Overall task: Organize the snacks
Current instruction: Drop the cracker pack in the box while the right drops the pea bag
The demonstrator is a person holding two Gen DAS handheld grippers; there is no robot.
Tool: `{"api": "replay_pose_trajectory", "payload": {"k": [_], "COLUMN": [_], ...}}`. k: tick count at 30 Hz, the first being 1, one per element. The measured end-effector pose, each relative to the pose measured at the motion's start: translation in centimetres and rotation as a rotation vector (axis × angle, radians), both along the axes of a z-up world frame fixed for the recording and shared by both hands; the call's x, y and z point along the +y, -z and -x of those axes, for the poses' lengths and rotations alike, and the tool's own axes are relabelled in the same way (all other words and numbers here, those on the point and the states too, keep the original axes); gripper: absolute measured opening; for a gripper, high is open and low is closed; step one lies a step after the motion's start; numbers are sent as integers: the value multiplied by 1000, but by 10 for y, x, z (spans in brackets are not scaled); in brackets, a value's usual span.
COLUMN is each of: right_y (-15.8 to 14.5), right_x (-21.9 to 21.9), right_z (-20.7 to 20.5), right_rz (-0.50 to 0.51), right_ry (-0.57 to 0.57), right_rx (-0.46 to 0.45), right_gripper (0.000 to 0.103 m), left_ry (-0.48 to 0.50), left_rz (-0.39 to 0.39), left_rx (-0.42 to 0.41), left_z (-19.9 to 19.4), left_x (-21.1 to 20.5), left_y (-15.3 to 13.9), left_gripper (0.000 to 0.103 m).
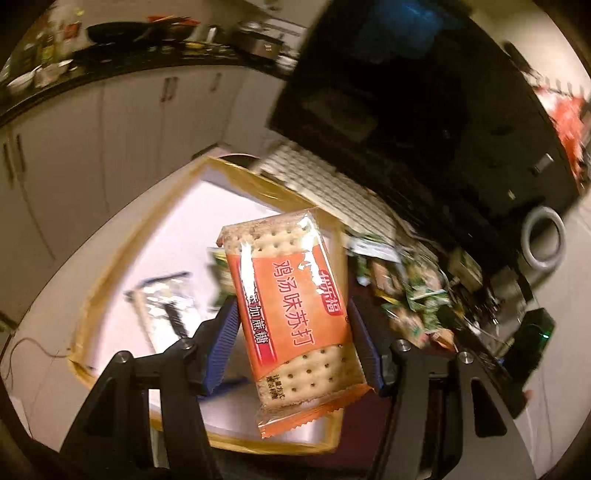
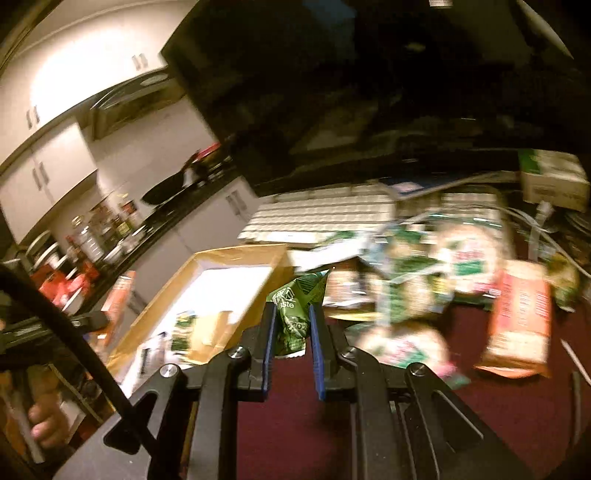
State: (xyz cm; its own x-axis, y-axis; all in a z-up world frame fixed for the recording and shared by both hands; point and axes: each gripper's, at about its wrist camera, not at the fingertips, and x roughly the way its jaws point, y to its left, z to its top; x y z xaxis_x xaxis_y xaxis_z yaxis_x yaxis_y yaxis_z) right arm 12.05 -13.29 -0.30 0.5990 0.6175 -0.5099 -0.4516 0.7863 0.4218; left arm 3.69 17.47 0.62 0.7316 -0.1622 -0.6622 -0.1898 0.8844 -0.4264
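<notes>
My left gripper [image 1: 292, 308] is shut on an orange cracker packet [image 1: 295, 280]. Its blue pads [image 1: 225, 332] press both long sides, and the packet hangs above a cardboard box [image 1: 110, 266] with a white floor. In the right wrist view my right gripper [image 2: 293, 314] is shut on a small green snack packet [image 2: 297, 299], held over the dark red table cover [image 2: 295, 413] beside the box [image 2: 236, 254]. A blurred pile of green and pink snack packets [image 2: 424, 280] lies to the right, with another orange cracker packet [image 2: 521, 317].
A silver packet [image 1: 166, 299] lies in the box. A white keyboard [image 2: 317, 214] and a black monitor [image 2: 332, 92] stand behind the pile. A kitchen counter with a pan [image 1: 122, 31] runs along the back. A hand [image 2: 44, 417] shows at the lower left.
</notes>
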Motion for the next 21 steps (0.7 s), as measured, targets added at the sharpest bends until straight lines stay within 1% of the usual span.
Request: {"api": "replay_pose_trajectory", "payload": {"k": [2, 4, 9, 11, 15, 18, 21], "right_y": [-3, -5, -5, 1, 17, 32, 39], "right_x": [22, 47, 96, 114, 136, 144, 146], "right_z": [-6, -15, -40, -56, -81, -86, -82], "right_rz": [21, 29, 71, 95, 117, 152, 193], "right_ry": [-34, -86, -161, -162, -155, -130, -112], "right_rx": [18, 48, 89, 99, 139, 143, 134], "right_gripper": [16, 16, 16, 16, 16, 16, 16], "left_ry": [-25, -34, -46, -38, -24, -20, 4], "left_rz": [26, 42, 25, 12, -14, -47, -65], "left_rx": [36, 52, 77, 84, 133, 179, 205], "left_z": [-6, -14, -41, -54, -86, -102, -111], "left_x": [16, 33, 61, 69, 79, 78, 74], "left_y": [5, 9, 13, 15, 27, 38, 45], "left_gripper": [60, 60, 60, 60, 60, 60, 60]}}
